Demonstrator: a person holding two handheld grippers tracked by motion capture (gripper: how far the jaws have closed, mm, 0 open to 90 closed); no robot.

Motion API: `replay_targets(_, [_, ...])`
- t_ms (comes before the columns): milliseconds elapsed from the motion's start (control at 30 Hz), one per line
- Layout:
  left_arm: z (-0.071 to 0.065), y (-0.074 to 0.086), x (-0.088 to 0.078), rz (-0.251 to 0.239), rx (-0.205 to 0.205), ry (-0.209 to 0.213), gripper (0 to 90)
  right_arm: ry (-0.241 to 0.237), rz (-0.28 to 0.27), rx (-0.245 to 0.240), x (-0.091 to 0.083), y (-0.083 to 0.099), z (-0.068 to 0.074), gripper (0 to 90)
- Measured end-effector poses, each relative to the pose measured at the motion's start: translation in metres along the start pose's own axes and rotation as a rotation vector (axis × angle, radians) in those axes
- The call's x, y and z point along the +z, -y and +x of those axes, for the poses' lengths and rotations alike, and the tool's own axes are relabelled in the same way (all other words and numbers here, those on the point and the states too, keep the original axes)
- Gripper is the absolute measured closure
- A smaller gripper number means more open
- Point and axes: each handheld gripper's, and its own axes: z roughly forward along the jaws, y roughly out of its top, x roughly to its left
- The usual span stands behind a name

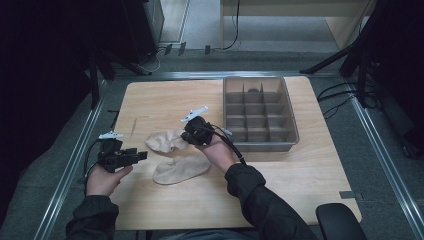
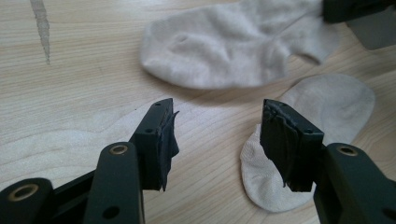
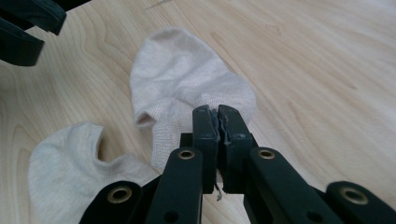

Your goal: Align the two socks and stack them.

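The right gripper [image 3: 218,114] is pinching the upper sock [image 3: 187,79] mid-tabletop [image 1: 300,185]. The left gripper [image 2: 217,135] is hanging open near the tabletop's left edge, beside the other sock [image 2: 327,107].

A light wooden table [image 1: 300,185] stands on grey carpet [image 1: 390,165] amid dark surroundings.

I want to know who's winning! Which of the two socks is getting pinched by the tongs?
The crumpled sock farther from the person: the right tongs are shut on its edge. The flat sock nearer the person lies untouched.
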Motion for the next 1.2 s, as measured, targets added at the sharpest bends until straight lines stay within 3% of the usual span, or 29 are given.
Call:
replay_targets(167, [0.0, 0.0, 0.0, 0.0, -0.001, 0.0, 44.3, -0.007, -0.004, -0.01, -0.015, -0.008, -0.001, 86.9])
replay_targets(500, [0.0, 0.0, 0.0, -0.001, -0.002, 0.0, 44.2, 0.002, -0.015, -0.059, -0.059, -0.03, 0.0, 86.9])
replay_targets(533, [0.0, 0.0, 0.0, 0.0, -0.002, -0.001, 44.2, 0.008, -0.006, -0.075, -0.07, -0.033, -0.001, 86.8])
replay_targets(800, [0.0, 0.0, -0.001, -0.001, -0.003, -0.005, 44.3, 0.028, 0.034, -0.094, -0.096, -0.032, -0.008, 86.8])
replay_targets(1033, [-0.001, 0.0, 0.0, 0.002, 0.001, -0.004, 44.2, 0.017, 0.073, -0.088, -0.092, -0.028, -0.012, 86.5])
replay_targets(1200, [0.0, 0.001, 0.0, 0.002, -0.003, 0.0, 44.2, 0.0, 0.115, -0.095, -0.074, -0.03, -0.006, 86.5])
